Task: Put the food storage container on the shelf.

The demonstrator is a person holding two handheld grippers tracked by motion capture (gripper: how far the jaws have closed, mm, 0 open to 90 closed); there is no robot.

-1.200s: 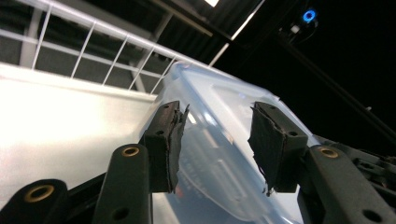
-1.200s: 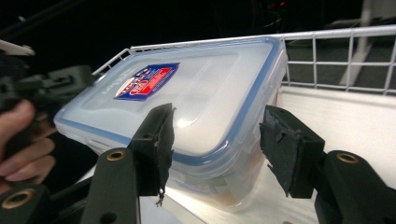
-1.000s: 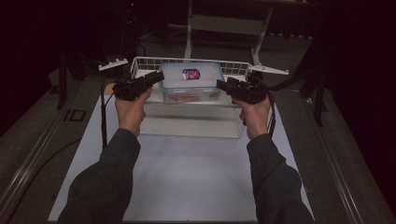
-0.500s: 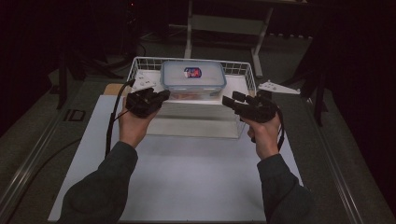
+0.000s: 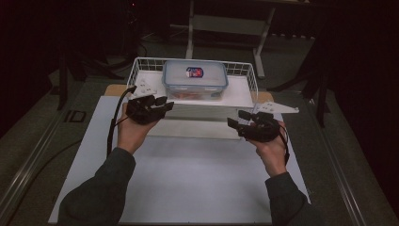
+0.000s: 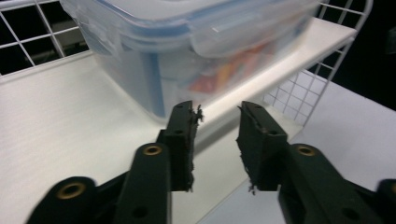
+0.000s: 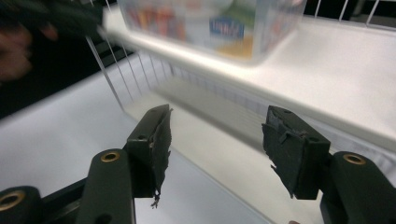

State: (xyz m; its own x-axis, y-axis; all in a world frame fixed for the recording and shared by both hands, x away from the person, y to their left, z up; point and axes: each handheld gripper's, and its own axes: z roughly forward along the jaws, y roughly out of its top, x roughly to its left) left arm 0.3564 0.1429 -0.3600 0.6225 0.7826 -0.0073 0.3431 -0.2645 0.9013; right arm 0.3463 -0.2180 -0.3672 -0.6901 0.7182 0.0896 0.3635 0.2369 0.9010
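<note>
1. Over the near edge of the wire basket (image 5: 141,66), your two hands have drawn back toward you and sunk since a second ago, when both claws flanked the lidded plastic box (image 5: 195,77); the box sits alone in the basket, on the white tray (image 5: 237,92), with nothing touching it

2. Your left claw (image 5: 162,104) has just been opening again after pinching shut; its jaws stand a modest way apart with nothing between them, and in the left gripper view they point at the box's near corner, close to it but apart from it

3. Your right claw (image 5: 237,120) is open about halfway and empty, hanging in front of the basket's right end, farther from the box than the left one

4. Judged from this, the box looks set down and released, so the placing step seems done; if you mean to lift it again, you would need to bring both claws back to its short ends

5. Your white surface (image 5: 188,174) lies bare in front of the basket, with a brown board showing under the basket's corners

6. Beyond it the room is dark: a pale stand (image 5: 226,23) at the back and black legs at either side
</note>
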